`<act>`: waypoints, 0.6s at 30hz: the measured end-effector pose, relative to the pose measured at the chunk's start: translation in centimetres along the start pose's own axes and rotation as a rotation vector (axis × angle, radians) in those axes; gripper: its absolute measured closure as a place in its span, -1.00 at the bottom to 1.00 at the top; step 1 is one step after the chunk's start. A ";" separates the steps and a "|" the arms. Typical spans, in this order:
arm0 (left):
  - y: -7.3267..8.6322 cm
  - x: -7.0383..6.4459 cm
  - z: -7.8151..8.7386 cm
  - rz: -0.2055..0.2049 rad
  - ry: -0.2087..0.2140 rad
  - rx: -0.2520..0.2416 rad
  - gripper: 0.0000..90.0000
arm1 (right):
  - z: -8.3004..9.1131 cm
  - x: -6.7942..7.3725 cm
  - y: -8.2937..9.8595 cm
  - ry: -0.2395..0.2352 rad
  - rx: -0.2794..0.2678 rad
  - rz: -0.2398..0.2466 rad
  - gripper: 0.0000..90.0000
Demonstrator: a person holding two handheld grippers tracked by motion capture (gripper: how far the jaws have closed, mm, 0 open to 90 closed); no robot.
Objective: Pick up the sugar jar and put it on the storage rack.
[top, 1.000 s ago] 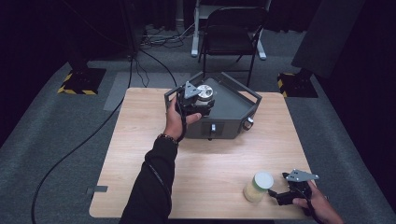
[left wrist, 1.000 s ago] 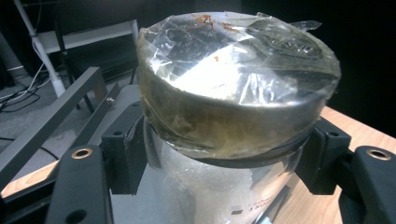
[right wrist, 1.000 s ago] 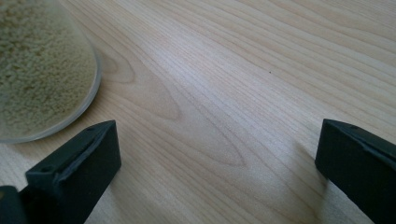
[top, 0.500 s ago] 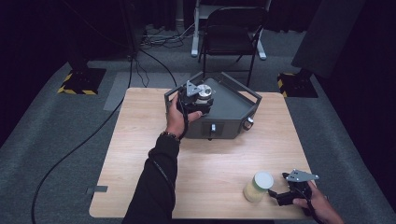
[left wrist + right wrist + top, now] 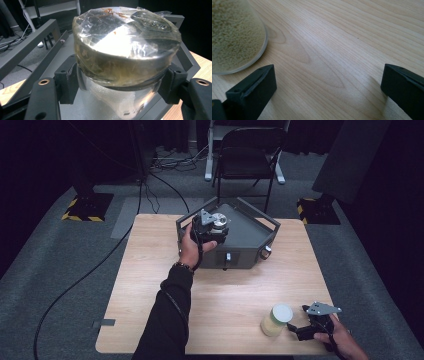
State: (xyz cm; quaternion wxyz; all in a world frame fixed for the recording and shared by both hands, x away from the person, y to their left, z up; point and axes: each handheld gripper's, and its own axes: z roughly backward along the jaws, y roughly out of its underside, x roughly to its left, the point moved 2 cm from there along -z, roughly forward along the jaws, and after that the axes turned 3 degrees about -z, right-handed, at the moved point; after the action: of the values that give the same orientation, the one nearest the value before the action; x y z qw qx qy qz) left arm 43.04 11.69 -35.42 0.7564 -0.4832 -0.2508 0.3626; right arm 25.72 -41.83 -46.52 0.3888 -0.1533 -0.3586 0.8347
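My left gripper (image 5: 216, 231) is shut on a clear jar (image 5: 125, 50) whose flat lid is wrapped in plastic film. It holds the jar (image 5: 219, 222) over the top of a dark grey metal box (image 5: 250, 232) at the back of the table. A second jar (image 5: 276, 320), white-lidded and filled with yellowish grains, stands near the front right edge. My right gripper (image 5: 297, 331) rests just to the right of it, jaws open and wide apart. In the right gripper view the grain jar (image 5: 234, 37) sits beyond the left jaw, outside the open gripper (image 5: 328, 80), which has bare wood between its jaws.
The wooden table (image 5: 150, 285) has a grey frame rail (image 5: 27, 40) of the box around the held jar. A folding chair (image 5: 247, 150) stands behind the table. Cables (image 5: 90, 270) run across the floor at left.
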 end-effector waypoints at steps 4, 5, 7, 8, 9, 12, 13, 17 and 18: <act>0.1 0.0 -0.2 0.003 0.001 0.002 -0.33 | 0.0 0.0 0.0 0.000 0.000 0.000 -1.00; 0.1 0.1 -0.2 0.008 0.005 -0.002 -0.33 | 0.0 0.0 0.0 0.000 0.000 0.000 -1.00; 0.1 0.0 -0.3 0.002 0.003 0.002 -0.33 | 0.0 0.0 0.0 0.000 0.000 0.000 -1.00; 0.1 0.0 -0.4 -0.003 0.004 0.004 -0.33 | 0.0 0.0 0.0 0.000 0.000 0.000 -1.00; 0.1 0.0 -0.4 -0.004 0.006 0.004 -0.33 | 0.0 0.0 0.0 0.000 0.000 0.000 -1.00; 0.1 -0.1 -0.6 -0.007 0.007 0.014 -0.33 | 0.0 0.0 0.0 -0.001 0.000 0.000 -1.00; 0.1 -0.1 -0.6 -0.004 0.009 0.013 -0.33 | 0.0 0.0 0.0 -0.001 0.000 0.000 -1.00; 0.3 0.1 -0.7 0.001 0.012 0.013 -0.33 | 0.0 0.0 0.0 0.000 0.000 0.000 -1.00; 0.3 0.1 -0.7 0.002 0.014 0.012 -0.33 | 0.0 0.0 0.0 -0.001 0.000 0.000 -1.00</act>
State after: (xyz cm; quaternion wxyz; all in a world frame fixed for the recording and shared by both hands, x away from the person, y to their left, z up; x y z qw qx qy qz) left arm 43.55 11.49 -35.94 0.7606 -0.4812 -0.2429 0.3617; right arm 25.72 -41.83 -46.52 0.3885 -0.1532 -0.3587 0.8348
